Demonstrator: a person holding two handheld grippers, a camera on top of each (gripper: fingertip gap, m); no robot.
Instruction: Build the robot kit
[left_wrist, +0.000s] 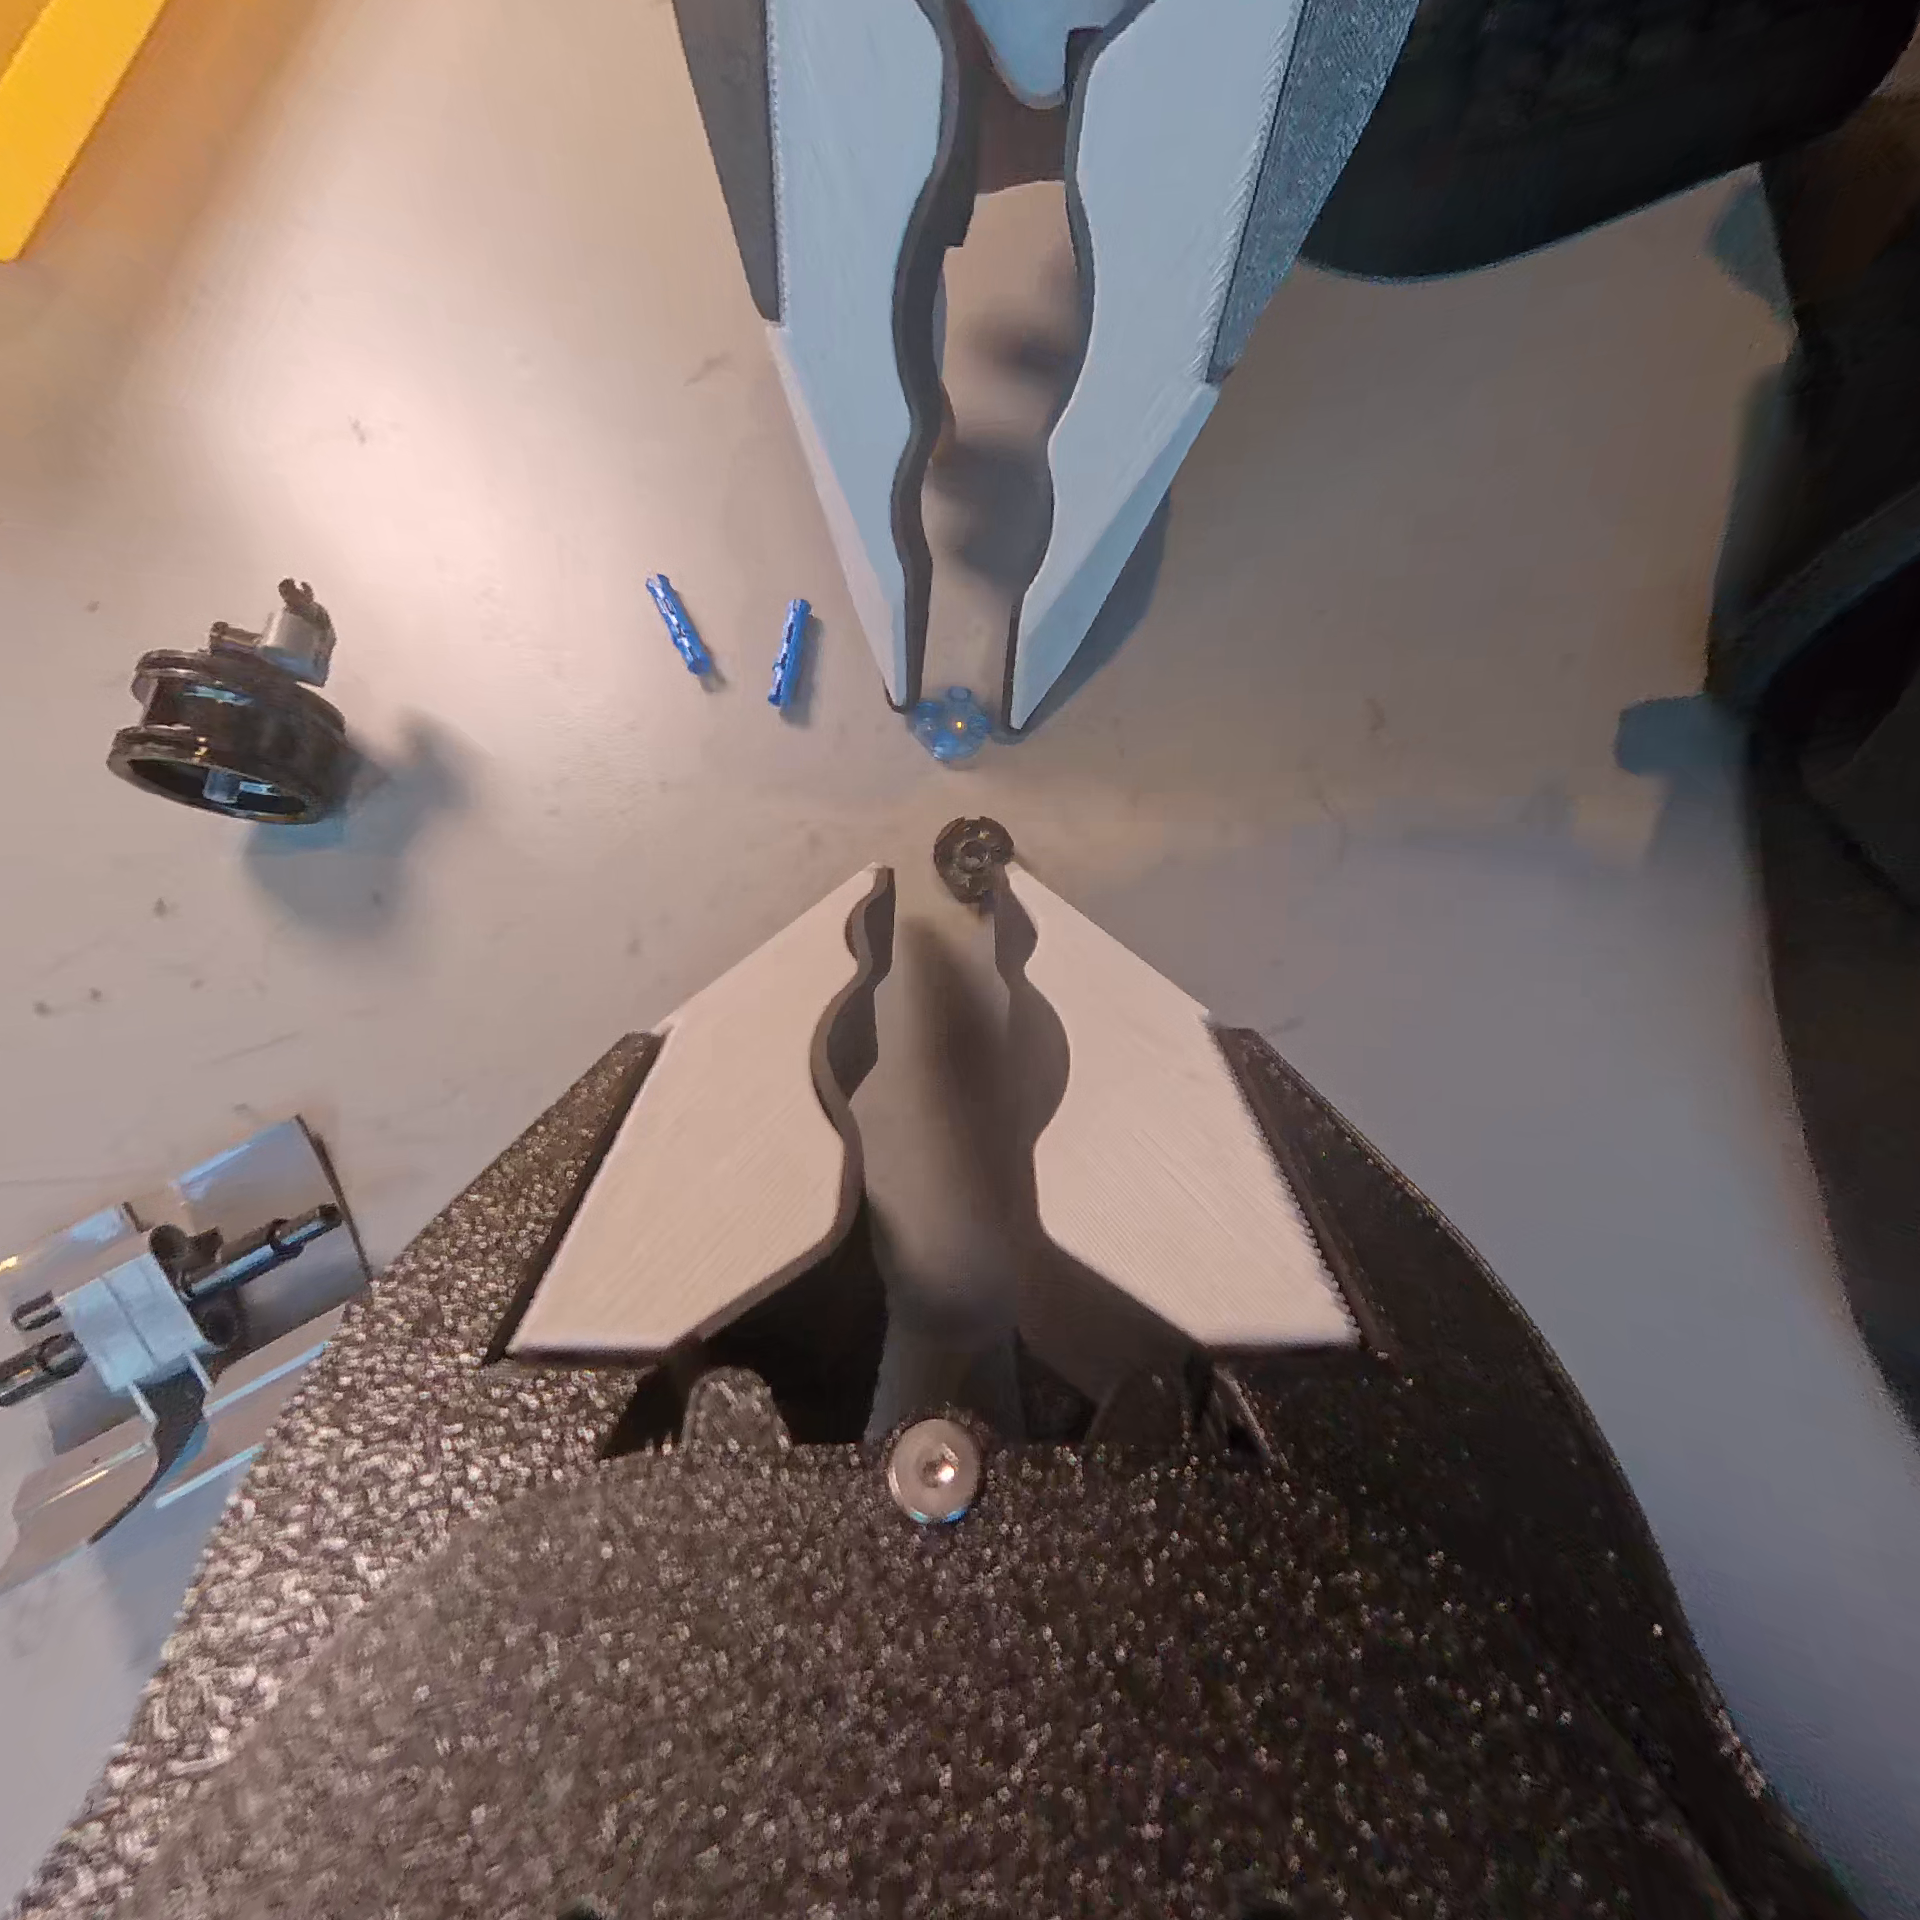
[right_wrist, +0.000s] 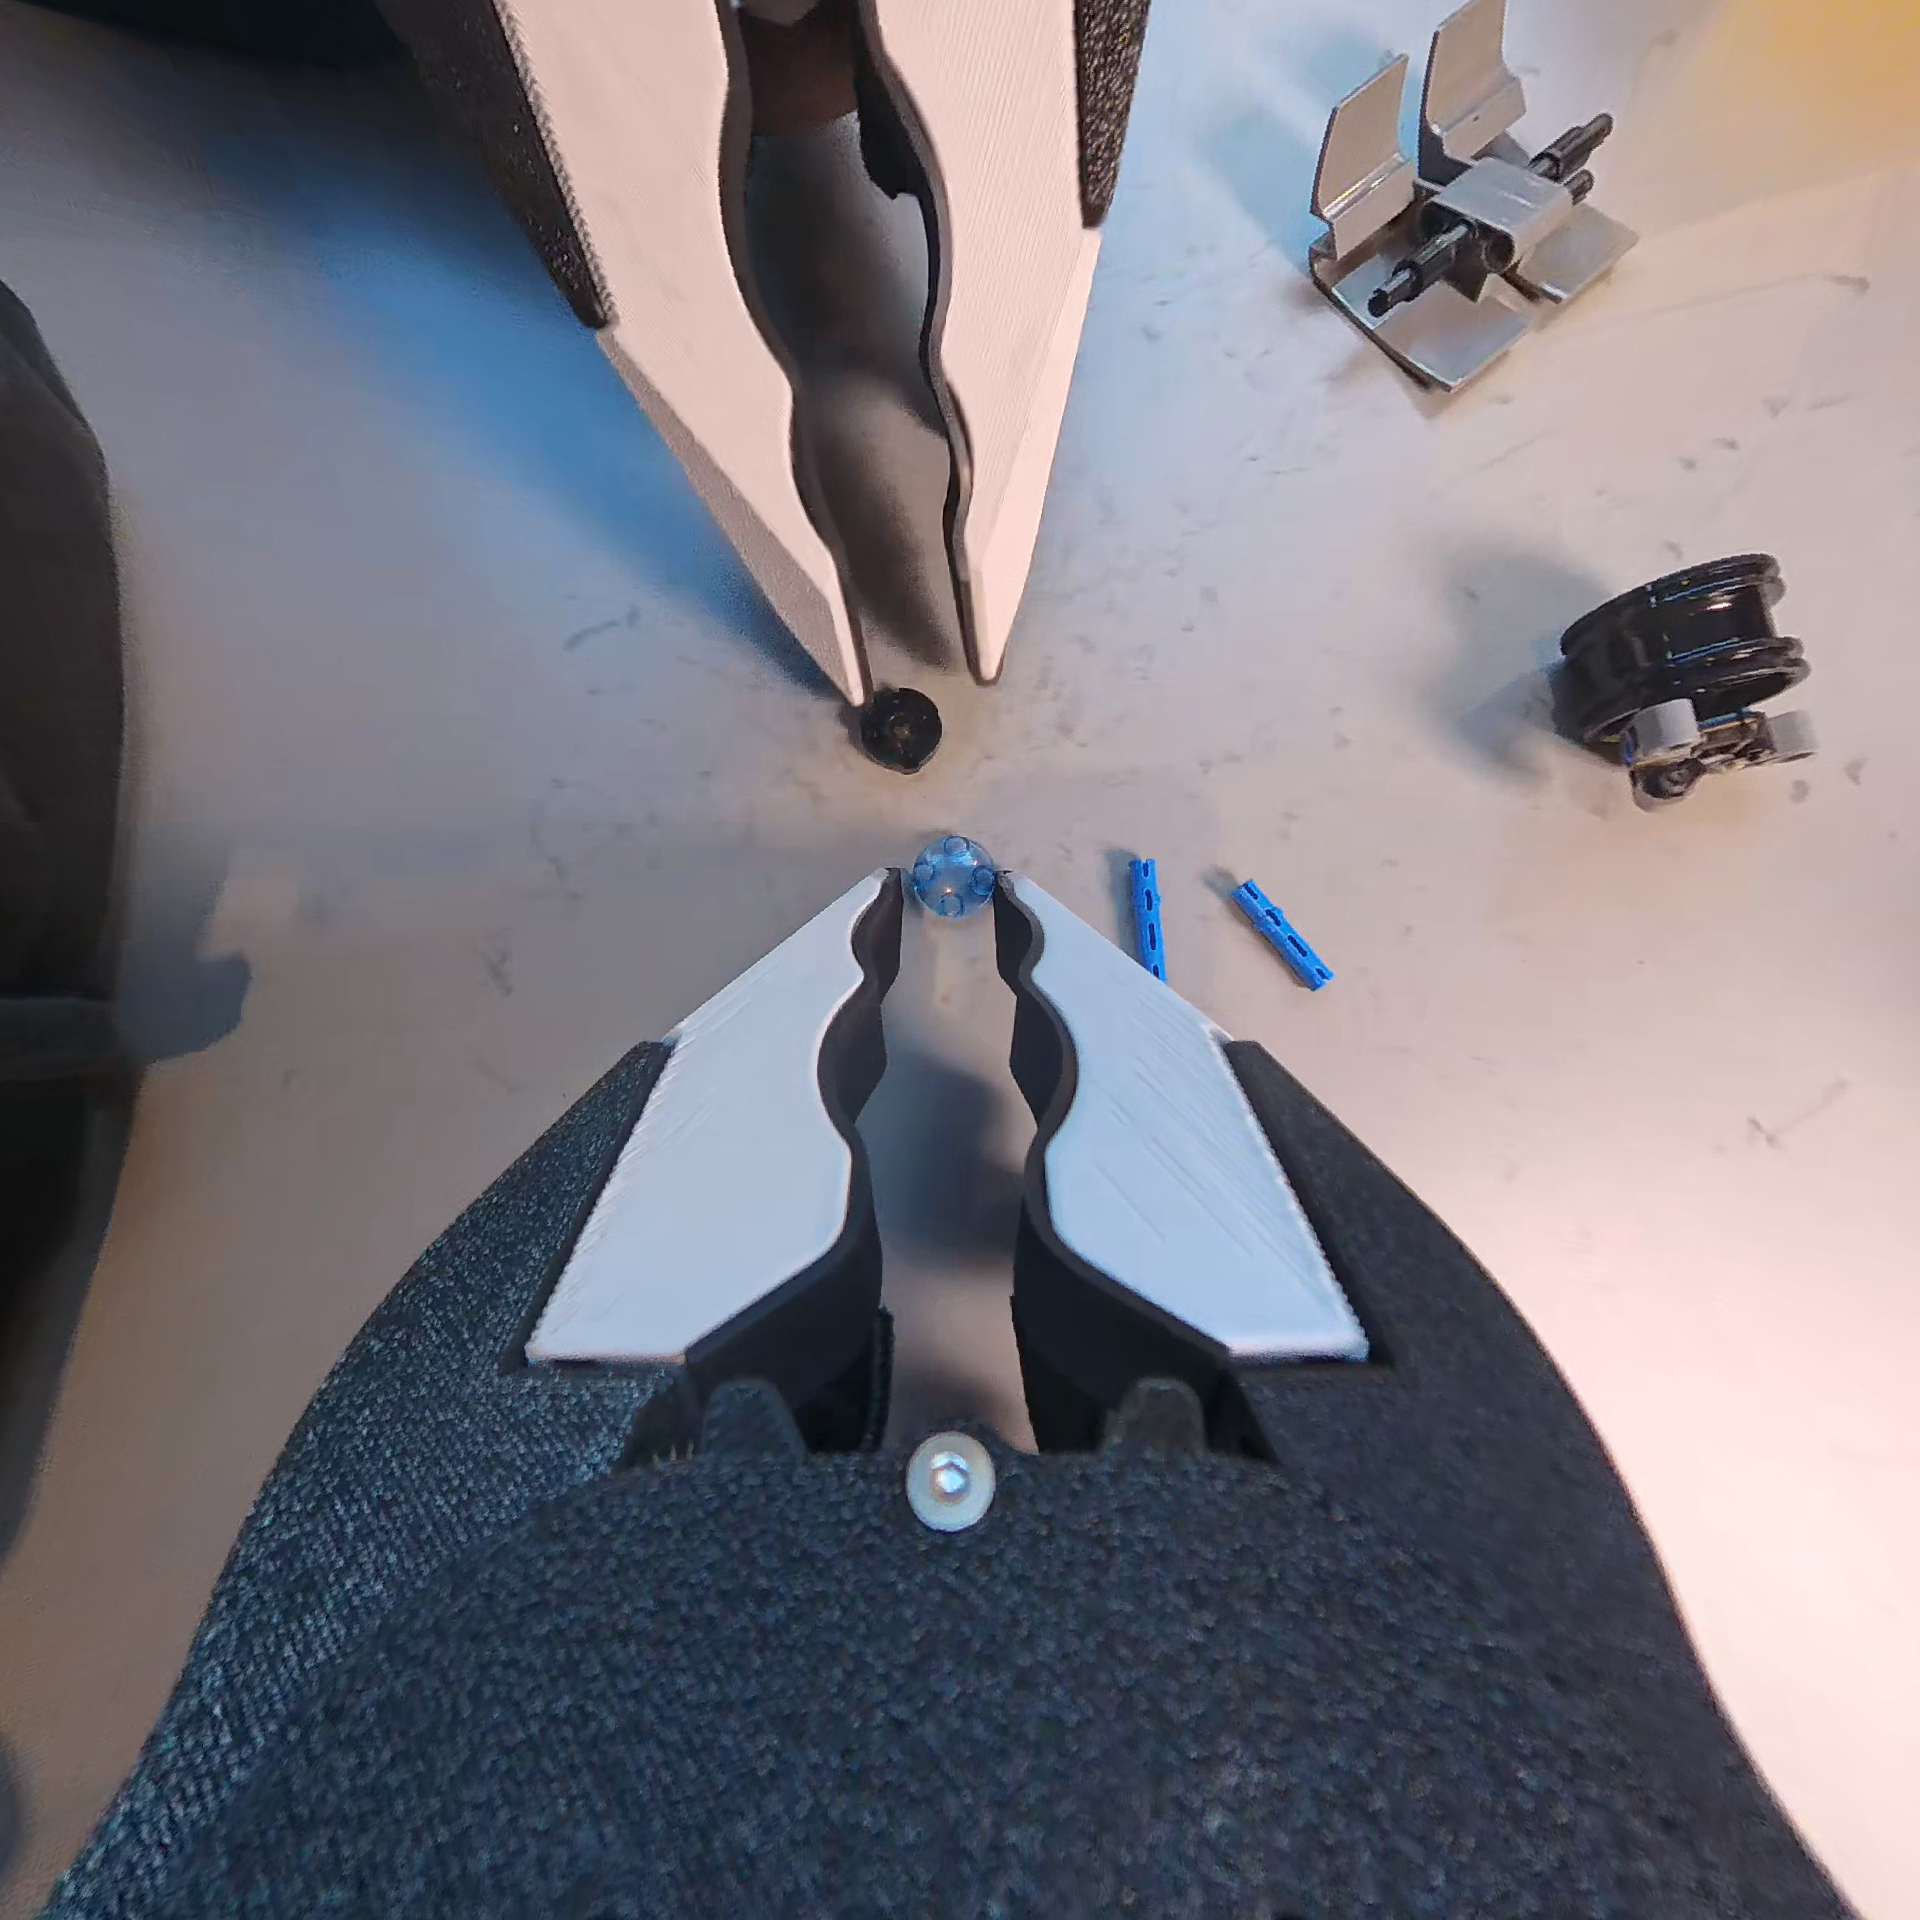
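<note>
My left gripper (left_wrist: 948, 873) is open just above the pale table. A small black round piece (left_wrist: 971, 857) lies at its tips, against the right fingertip. My right gripper (right_wrist: 945, 878) faces it from across the table, open, with its tips close on either side of a clear blue round studded piece (right_wrist: 951, 878) that lies on the table. The two pieces lie a short way apart. The right gripper (left_wrist: 958, 709) and the blue piece (left_wrist: 951, 722) also show in the left wrist view. The left gripper (right_wrist: 923, 686) and the black piece (right_wrist: 899, 732) show in the right wrist view.
Two small blue pins (left_wrist: 681, 629) (left_wrist: 790, 652) lie beside the blue piece. A black wheel rim with grey parts (left_wrist: 234, 717) and a silver-grey winged assembly with black axles (left_wrist: 156, 1340) sit farther off. Dark fabric (left_wrist: 1558, 104) borders one side, and a yellow strip (left_wrist: 52, 104) lies at a corner. My two grippers' fingertips are within a few centimetres of each other.
</note>
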